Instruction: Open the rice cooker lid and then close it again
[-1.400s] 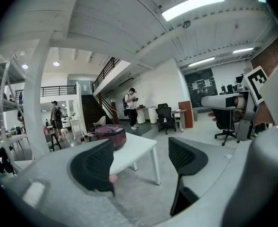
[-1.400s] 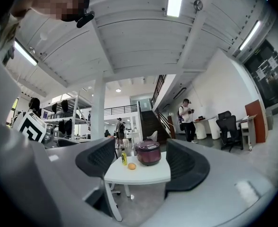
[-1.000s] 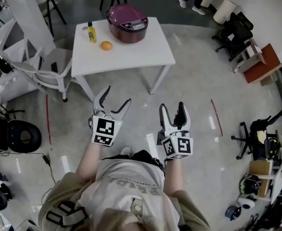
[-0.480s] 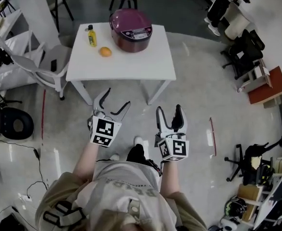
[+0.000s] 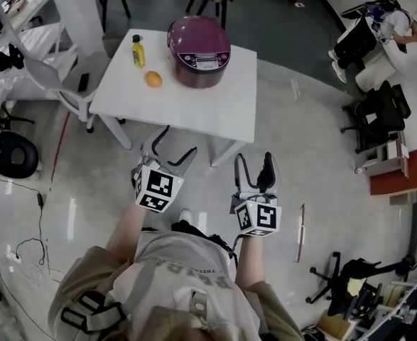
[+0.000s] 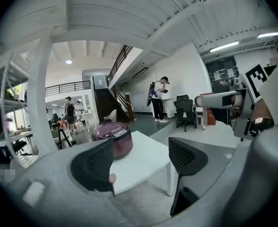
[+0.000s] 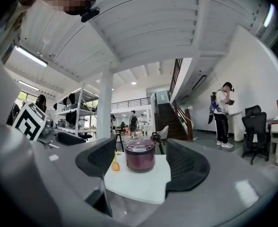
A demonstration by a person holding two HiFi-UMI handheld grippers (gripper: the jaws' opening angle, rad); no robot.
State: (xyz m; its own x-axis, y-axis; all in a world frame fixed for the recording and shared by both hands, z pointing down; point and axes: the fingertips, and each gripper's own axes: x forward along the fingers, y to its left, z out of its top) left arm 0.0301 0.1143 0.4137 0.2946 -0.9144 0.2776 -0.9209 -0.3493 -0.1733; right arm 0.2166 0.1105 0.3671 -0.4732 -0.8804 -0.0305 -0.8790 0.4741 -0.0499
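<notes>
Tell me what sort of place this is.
Probably an open-plan lab or workshop hall: a black office chair, metal shelving, and a staircase up to a railed mezzanine. A rice cooker sits on a white table.

Orange (image 6: 112, 178) — mostly behind left gripper (image 6: 141, 151).

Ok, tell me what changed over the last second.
The person walked up to the white square table, carrying the left tongs and right tongs closer to it. Both tongs stayed open and empty. The round purple rice cooker stayed shut, and the yellow bottle and orange fruit did not move.
</notes>
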